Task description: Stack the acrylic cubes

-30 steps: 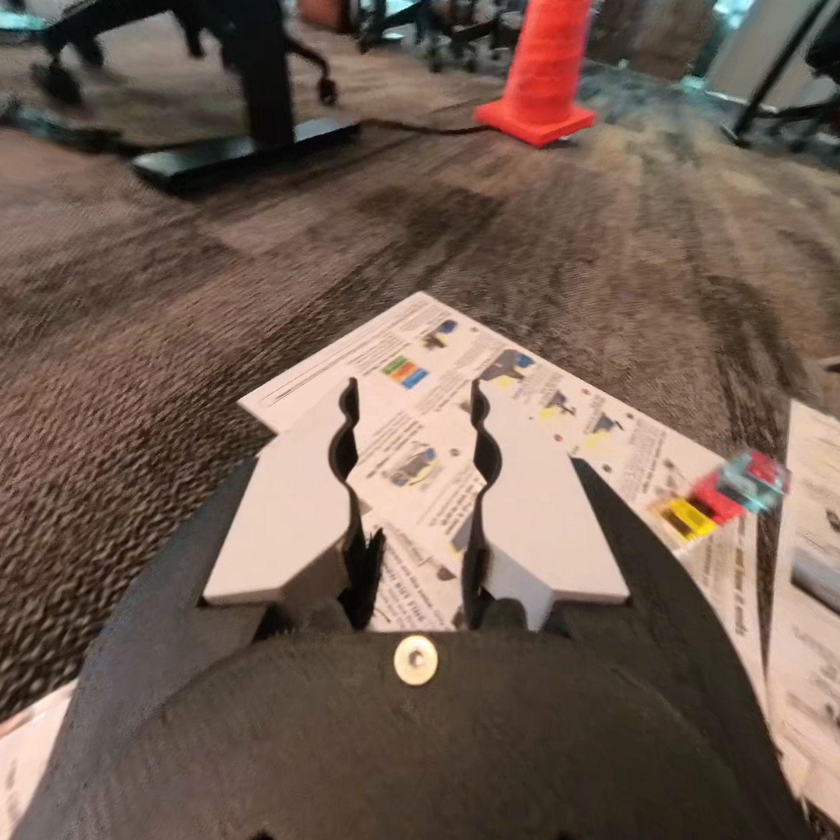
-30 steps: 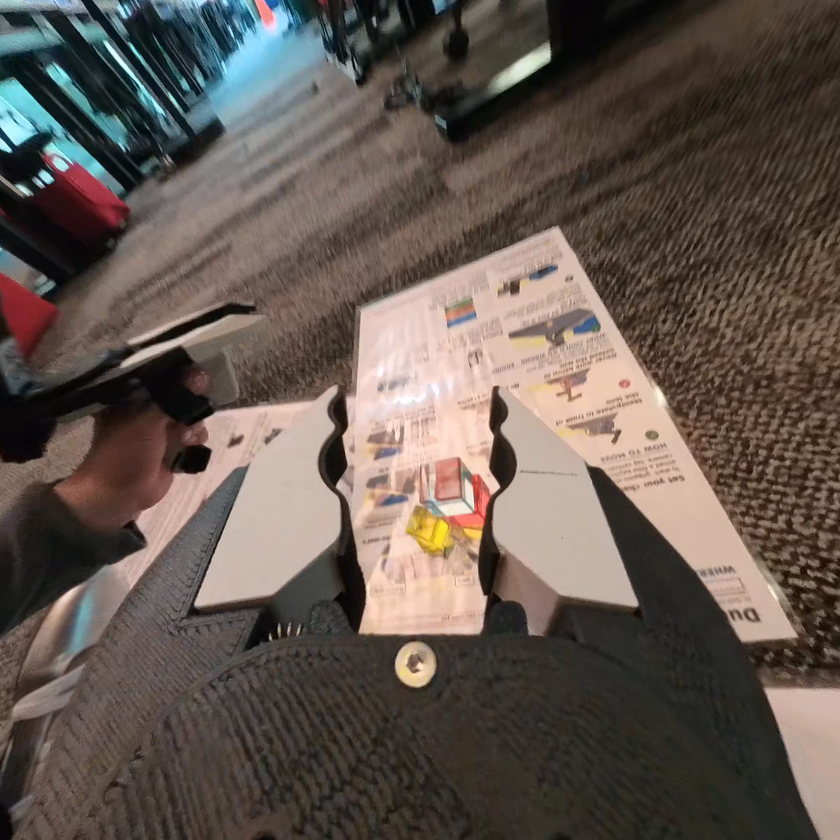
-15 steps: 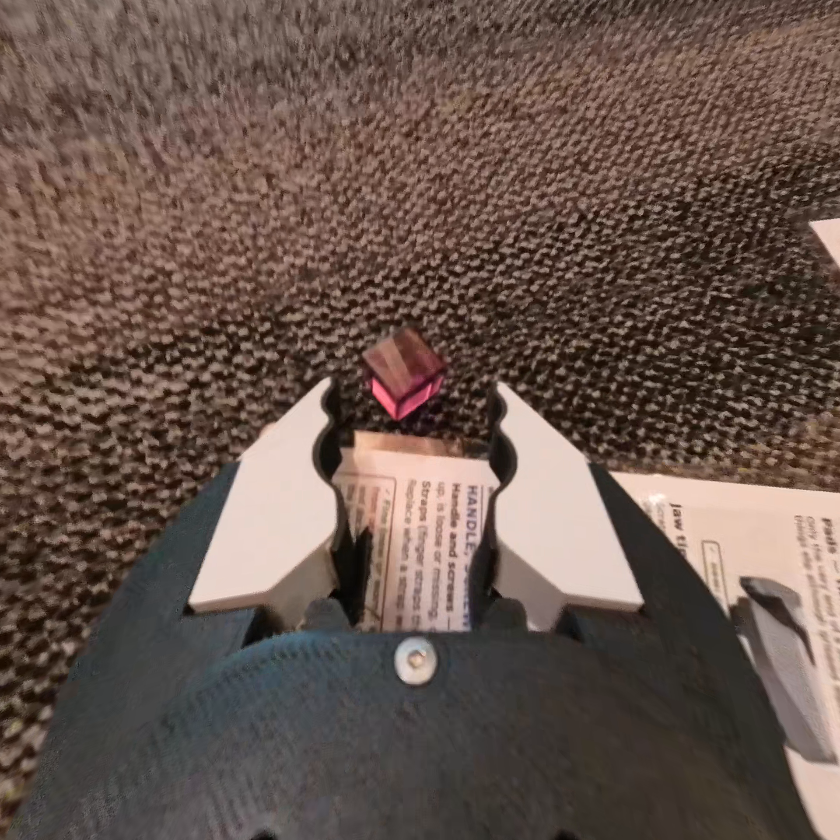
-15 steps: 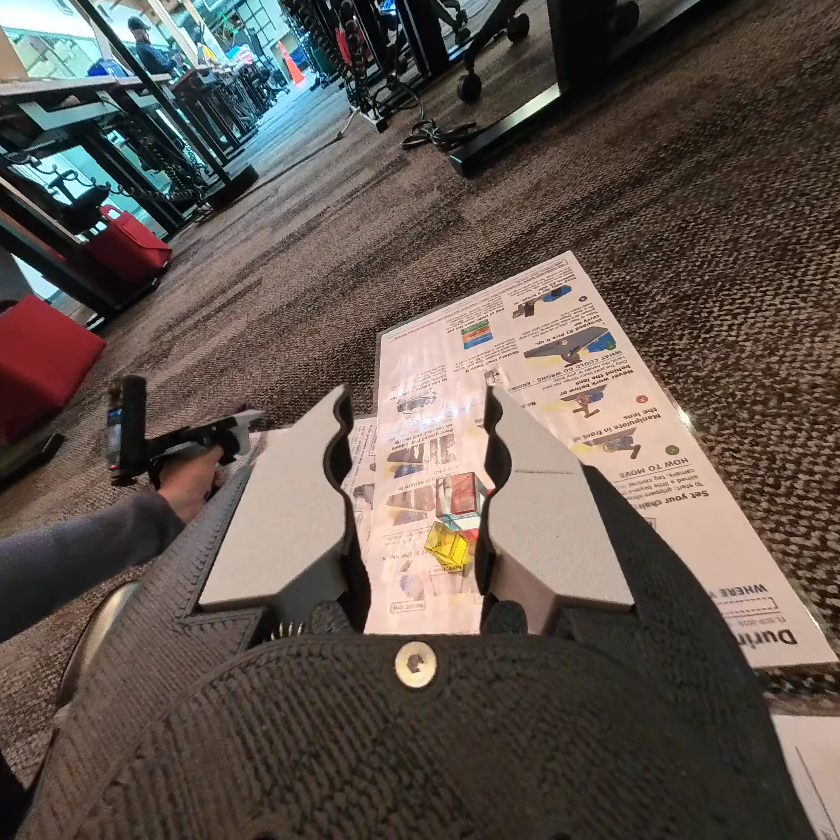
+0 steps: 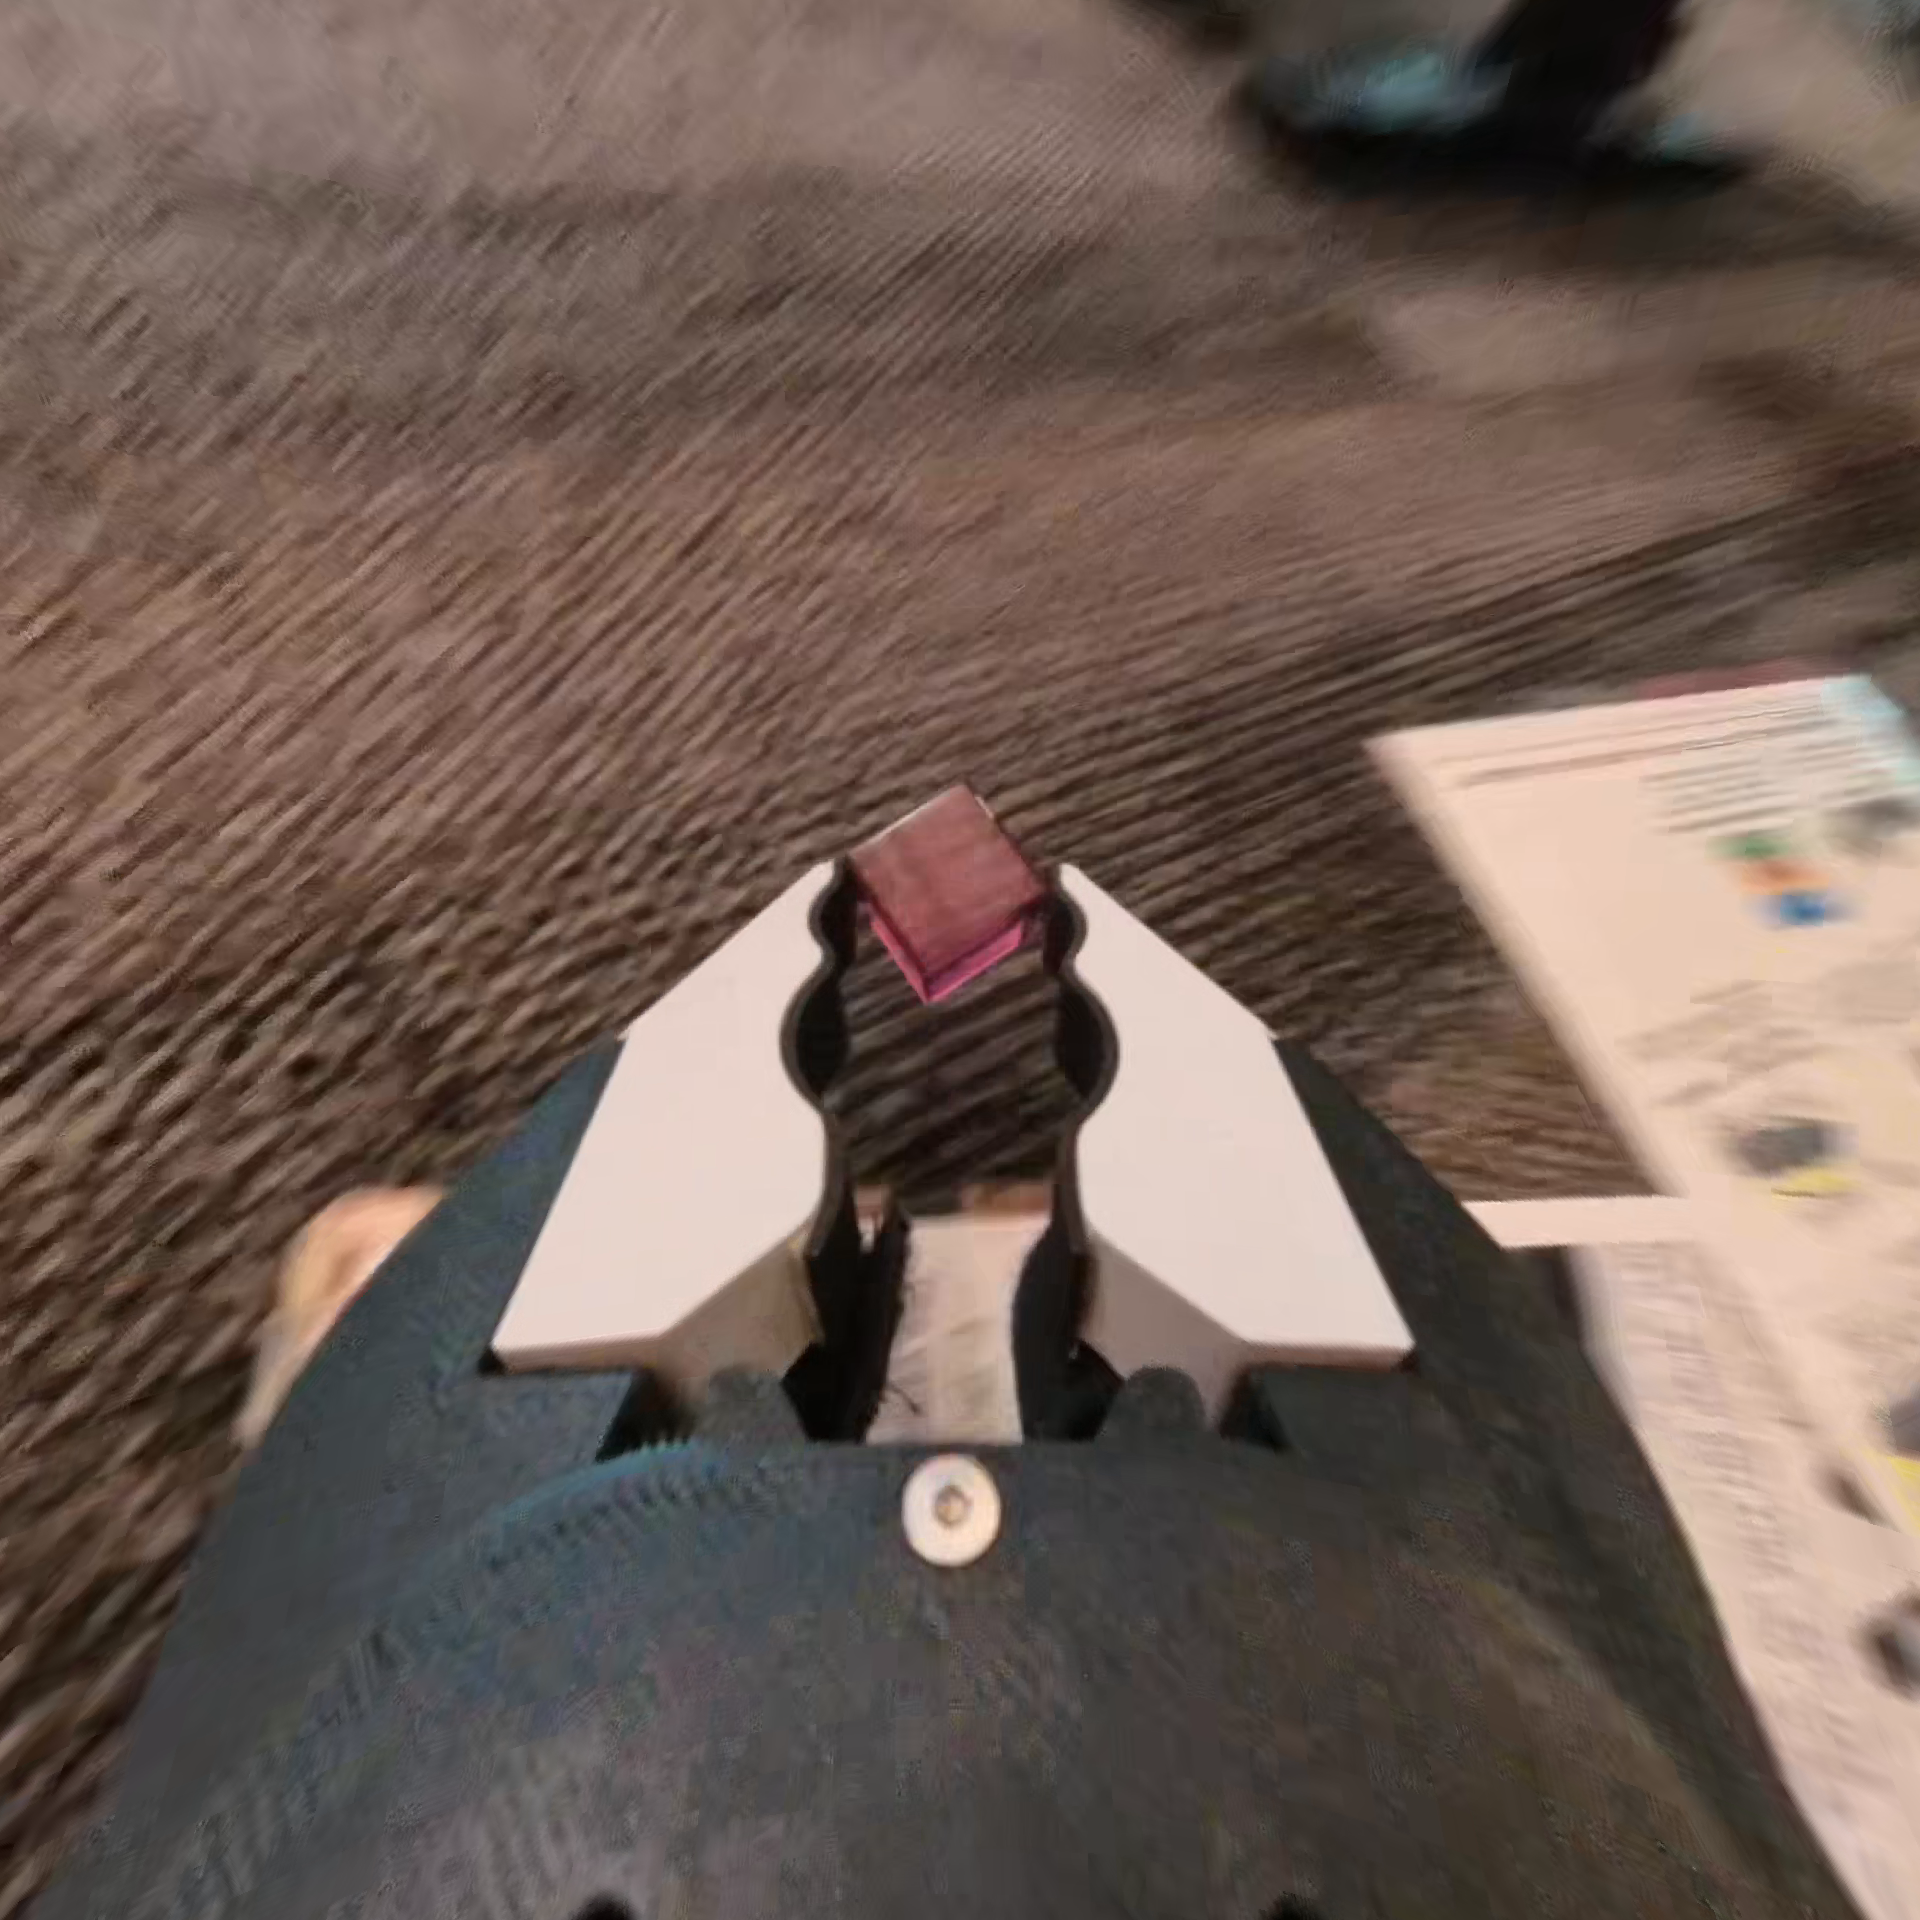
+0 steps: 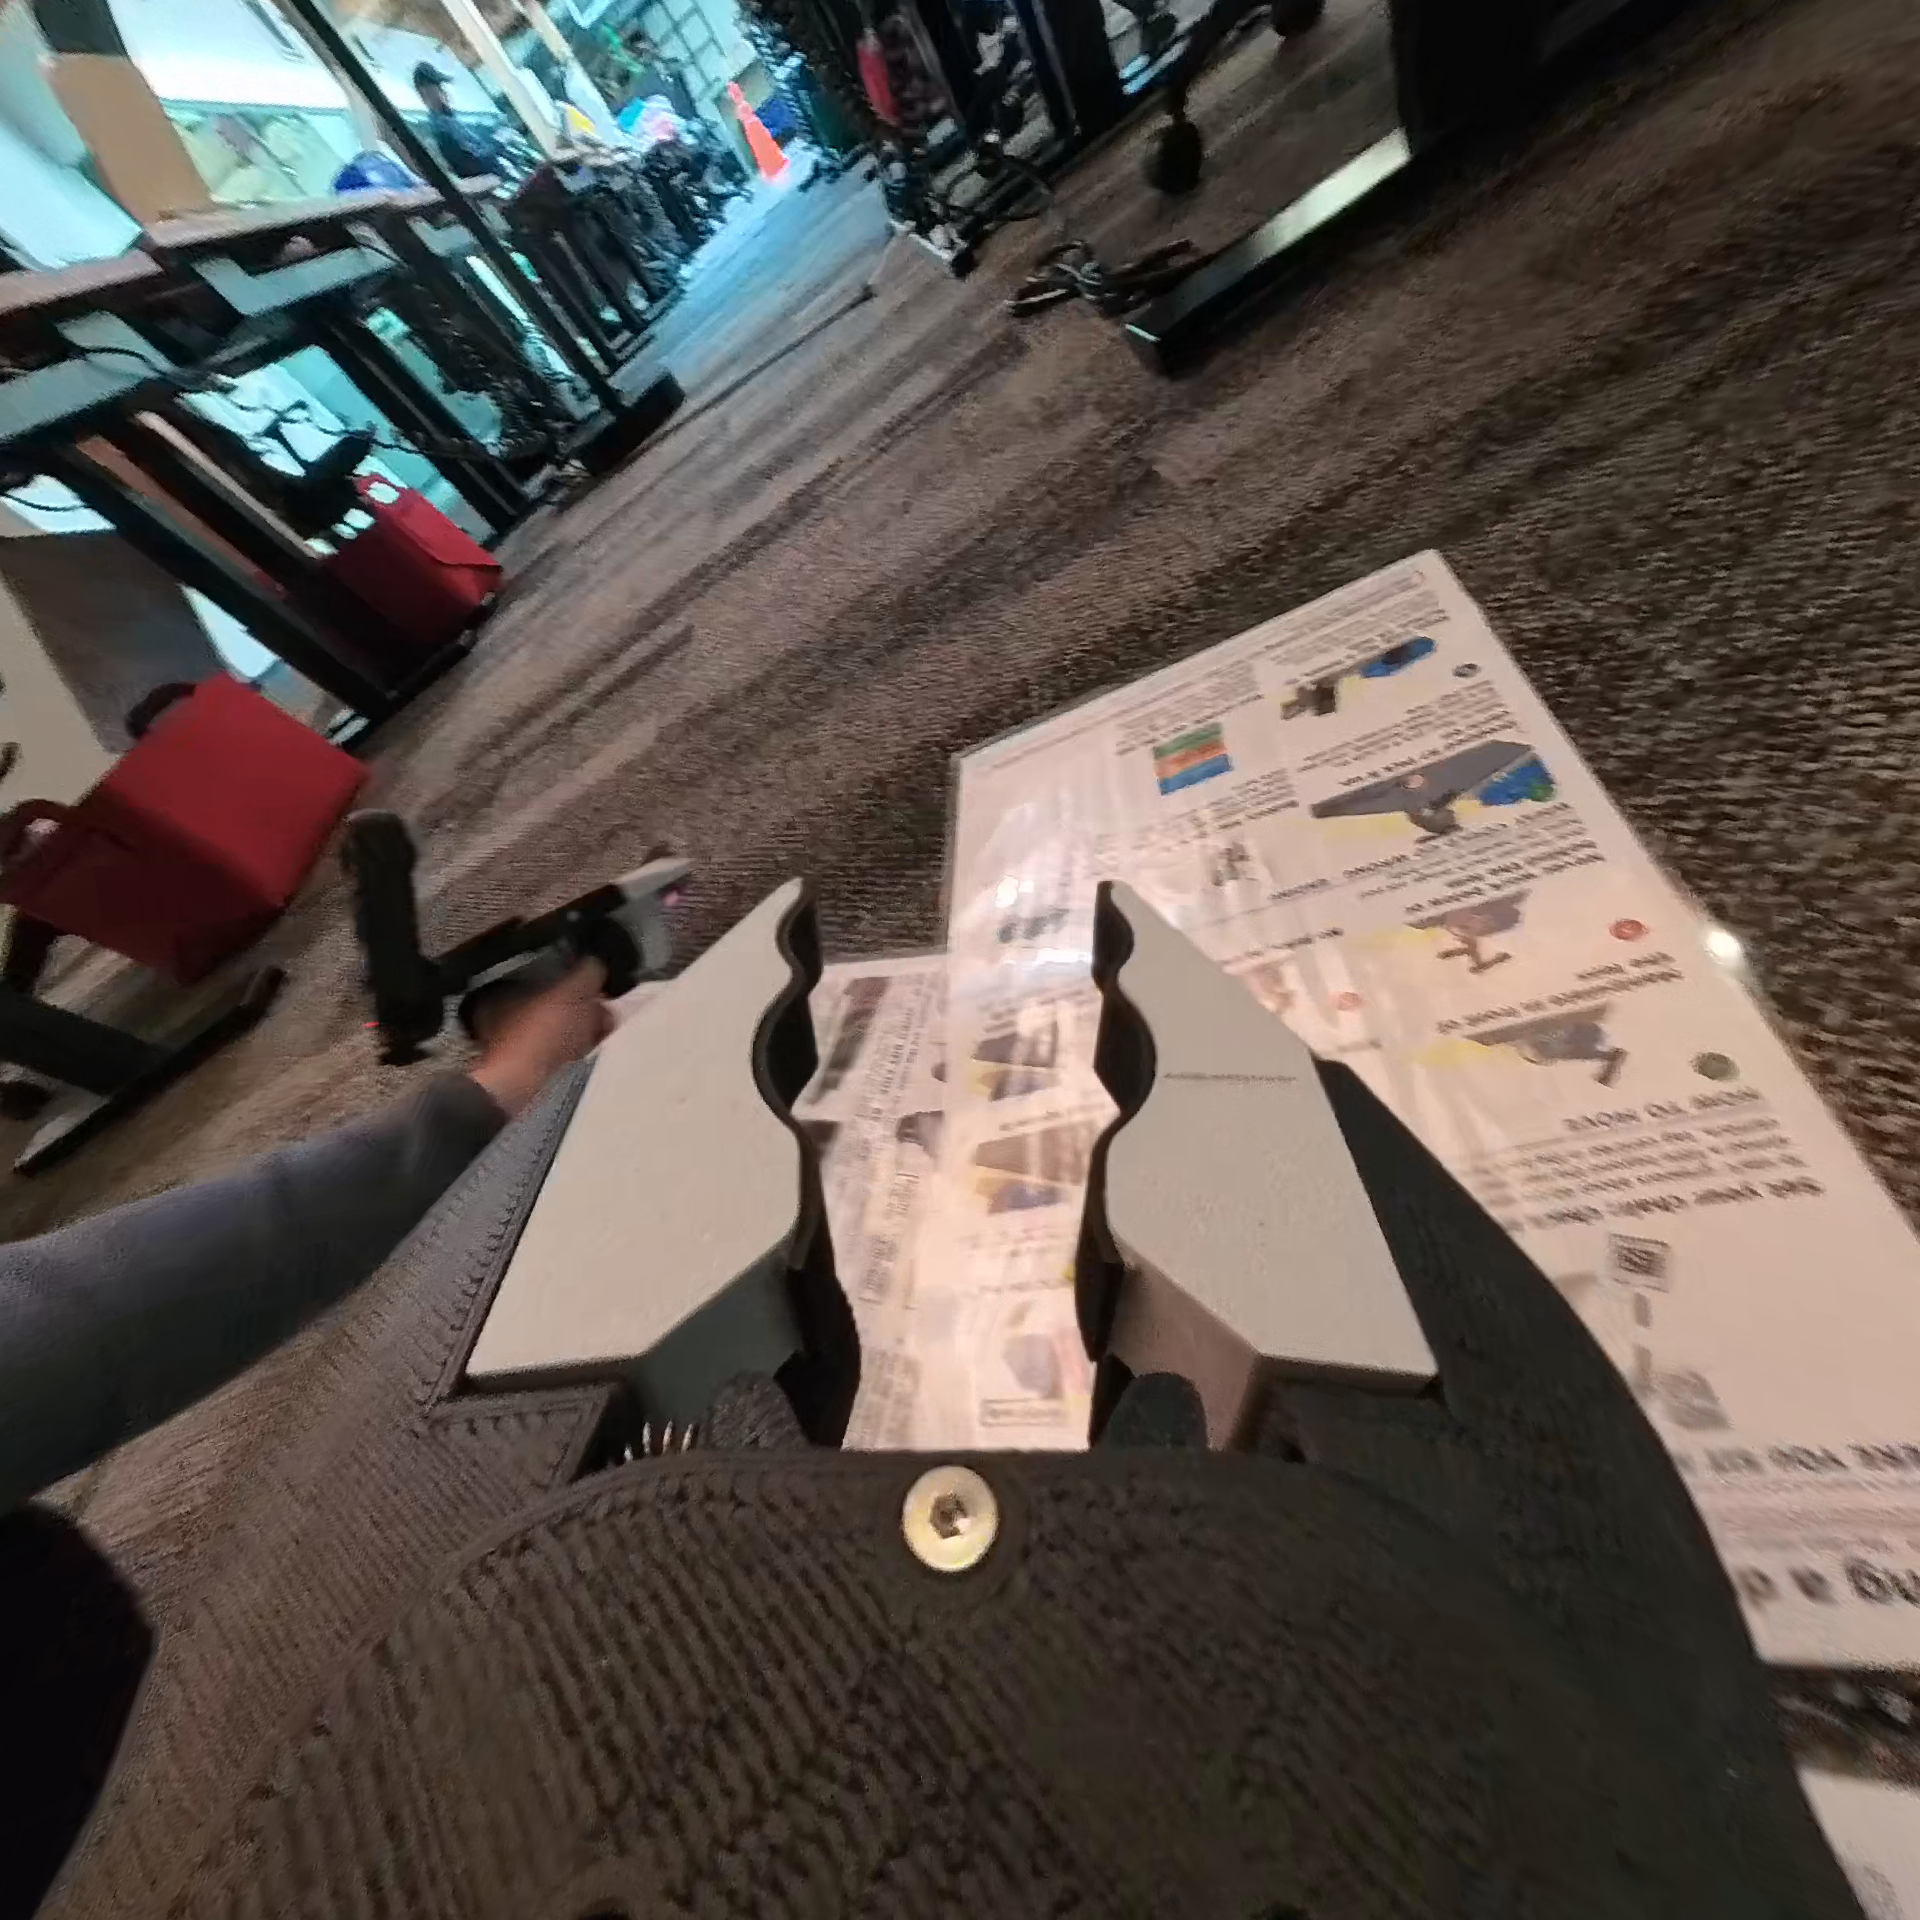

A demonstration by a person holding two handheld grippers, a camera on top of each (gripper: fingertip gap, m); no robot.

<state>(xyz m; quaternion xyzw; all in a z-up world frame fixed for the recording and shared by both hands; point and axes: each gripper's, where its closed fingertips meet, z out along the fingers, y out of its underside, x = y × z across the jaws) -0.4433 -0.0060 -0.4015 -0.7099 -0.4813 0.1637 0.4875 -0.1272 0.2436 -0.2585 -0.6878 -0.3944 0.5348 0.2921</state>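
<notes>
Translucent magenta cube (image 5: 943, 902), left gripper (image 5: 948, 883) fingers clamped

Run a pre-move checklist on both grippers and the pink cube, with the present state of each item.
1. Left gripper closed on the pink cube at its fingertips: ok.
2. Cube seated deep in the jaws: not ok, it sits only at the tips, turned corner-on.
3. Cube clear of the carpet: cannot tell, the view is blurred.
4. Right gripper open and holding nothing: ok.
5. Right gripper over the laminated sheet: ok.
</notes>
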